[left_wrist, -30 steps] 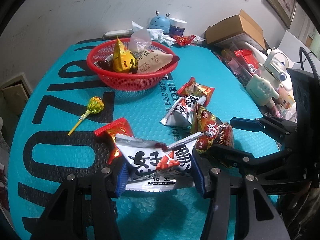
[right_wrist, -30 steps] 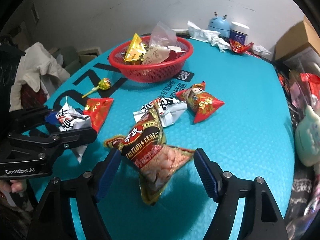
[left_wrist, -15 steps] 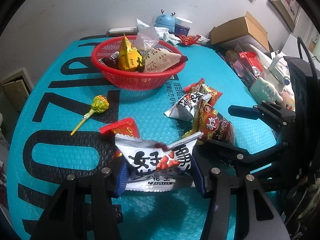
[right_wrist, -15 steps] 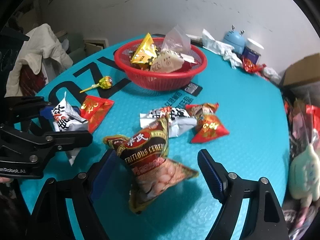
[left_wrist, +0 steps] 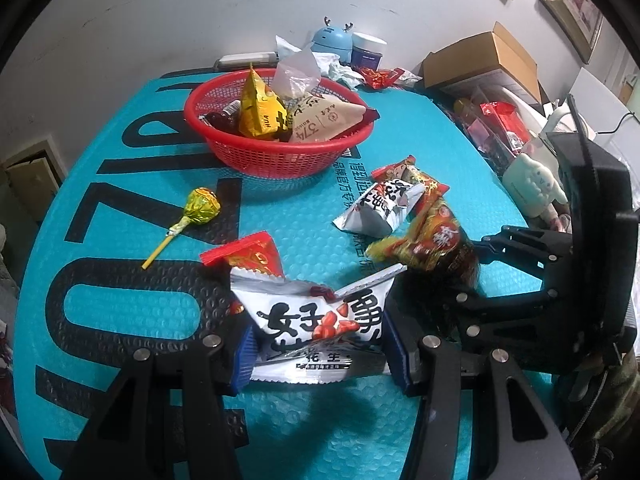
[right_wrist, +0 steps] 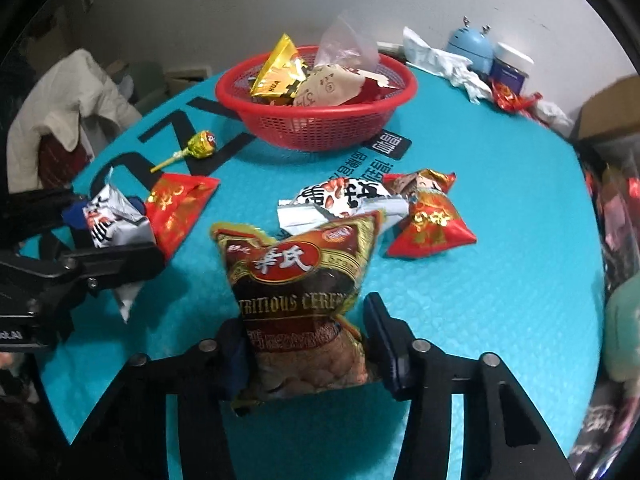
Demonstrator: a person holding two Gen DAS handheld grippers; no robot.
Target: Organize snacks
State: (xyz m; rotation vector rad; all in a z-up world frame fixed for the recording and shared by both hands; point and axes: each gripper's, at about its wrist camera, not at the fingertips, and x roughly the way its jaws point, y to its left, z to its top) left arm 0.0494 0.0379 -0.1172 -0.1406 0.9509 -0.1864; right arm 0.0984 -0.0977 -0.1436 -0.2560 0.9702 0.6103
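Note:
My left gripper [left_wrist: 318, 354] is shut on a white peanut packet [left_wrist: 320, 320] with black characters, just above the teal mat [right_wrist: 500, 280]. My right gripper [right_wrist: 306, 344] has its jaws closing, and the pads press on a brown cereal packet [right_wrist: 296, 276] that stands upright between them. The two grippers are side by side, the right one [left_wrist: 480, 272] to the right of the left. A red basket [left_wrist: 280, 156] holding several snacks stands at the back. On the mat lie a lollipop [left_wrist: 202, 206], a red packet [left_wrist: 252, 256], a second white packet [right_wrist: 340, 200] and another red packet [right_wrist: 428, 224].
A cardboard box [left_wrist: 480, 60], a blue deer-shaped item [left_wrist: 332, 40] and a jar [left_wrist: 368, 50] line the far edge. A pale plush figure [left_wrist: 532, 184] and loose clutter crowd the right side. Clothing [right_wrist: 60, 112] hangs over a chair at the left.
The right gripper's jaws have come together on the brown cereal packet, which now stands upright between the pads. The left gripper keeps still with the white packet.

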